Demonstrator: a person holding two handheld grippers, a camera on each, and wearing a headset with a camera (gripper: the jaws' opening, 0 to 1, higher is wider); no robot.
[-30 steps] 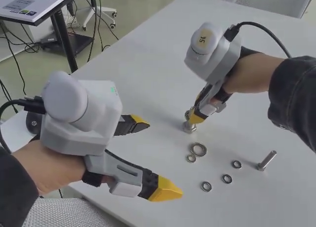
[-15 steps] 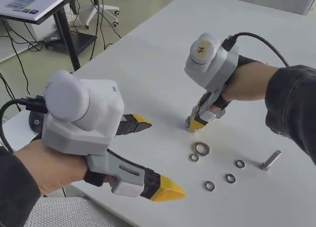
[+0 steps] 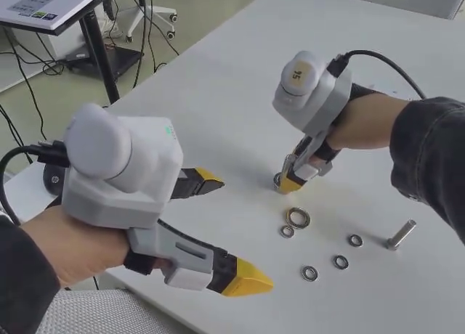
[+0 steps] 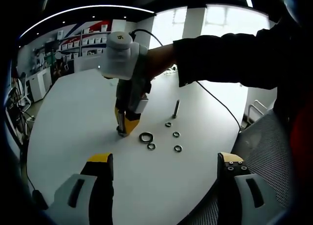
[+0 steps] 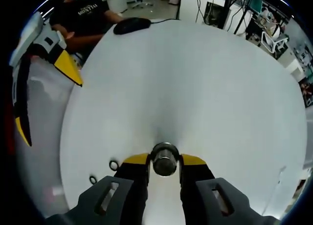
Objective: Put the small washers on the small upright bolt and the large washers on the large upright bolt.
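My right gripper (image 3: 285,181) points steeply down at the white table (image 3: 218,94) and is shut on the large bolt (image 5: 165,159), which I see end-on between its yellow tips. Just right of it lie a large washer (image 3: 297,218) and a small washer (image 3: 288,231) side by side. Three more small washers (image 3: 340,261) are scattered further right. The small bolt (image 3: 401,234) lies on its side beyond them. My left gripper (image 3: 229,230) hovers open near the table's front edge, nothing between its fingers. In the left gripper view the right gripper (image 4: 123,131) stands over the washers (image 4: 146,137).
A laptop (image 3: 43,3) on a stand, cables and a chair base are off the table's left edge. A black cable (image 3: 378,40) trails from the right gripper across the table. A dark mouse-like object (image 5: 132,24) lies at the far table edge.
The right gripper has sunk slightly lower around the large bolt. The left gripper and the washers have stayed put; the head camera has shifted a little.
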